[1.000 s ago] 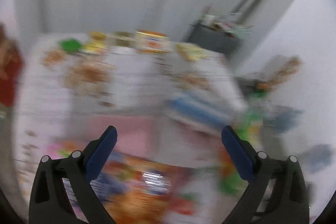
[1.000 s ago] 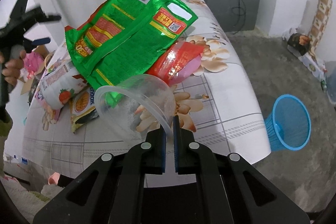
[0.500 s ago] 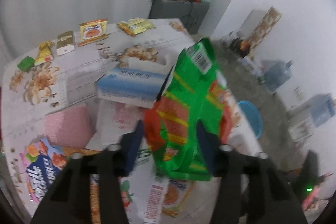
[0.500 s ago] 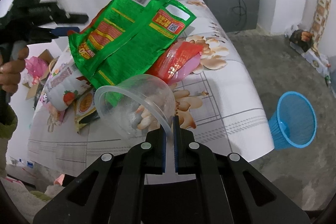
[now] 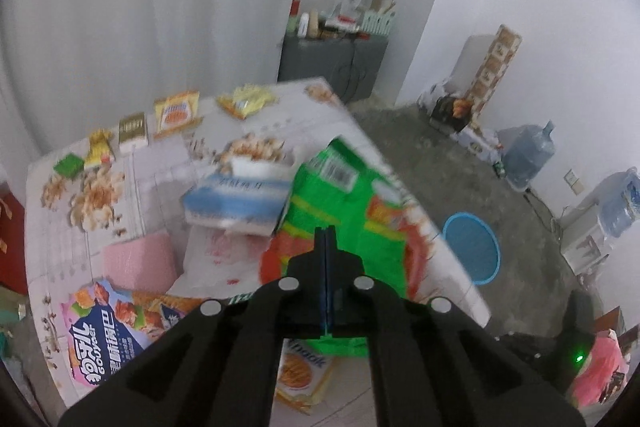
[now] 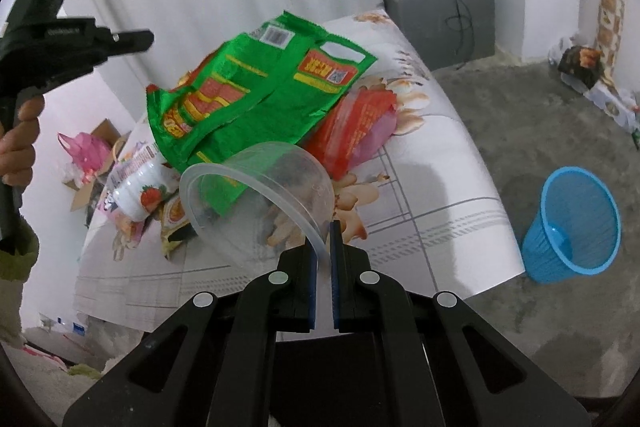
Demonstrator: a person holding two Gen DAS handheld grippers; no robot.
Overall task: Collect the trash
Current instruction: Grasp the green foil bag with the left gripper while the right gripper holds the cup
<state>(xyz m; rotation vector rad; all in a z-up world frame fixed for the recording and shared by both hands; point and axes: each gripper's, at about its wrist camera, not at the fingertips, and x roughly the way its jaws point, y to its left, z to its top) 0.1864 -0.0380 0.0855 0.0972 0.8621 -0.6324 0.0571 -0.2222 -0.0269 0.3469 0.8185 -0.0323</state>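
A clear plastic cup (image 6: 256, 203) was held by its rim in the closed jaws of the right gripper (image 6: 323, 227), tipped on its side above the flower-printed desk (image 6: 440, 195), apparently lifted for carrying to the blue mesh bin (image 6: 572, 227). That bin stood on the grey floor, just beyond the desk's near corner.

The jaws of the left gripper (image 5: 325, 239) were pressed flat together. In its own blurred view they lay over the crinkled green foil wrapper (image 5: 344, 211), but no pinch could be made out; from the right wrist view the left gripper (image 6: 132, 41) was seen raised beside that wrapper, apart from it, with nothing between its tips.

The green wrapper (image 6: 256, 95), shiny and creased, was propped at a slant over a glossy red packet (image 6: 360, 131) near the desk's middle, both looking empty and light. Behind the wrapper, farther from the bin, a soft blue-and-white tissue pack (image 5: 236, 199), a pink folded cloth (image 5: 140, 263) and a pink snack bag (image 5: 108, 331) were spread out. Small boxed and bagged snacks (image 5: 176, 111) were lined along the desk's far edge, seemingly goods rather than rubbish.

The thin cup was judged easily crushed; the foil was thought likely to slip from smooth pads.
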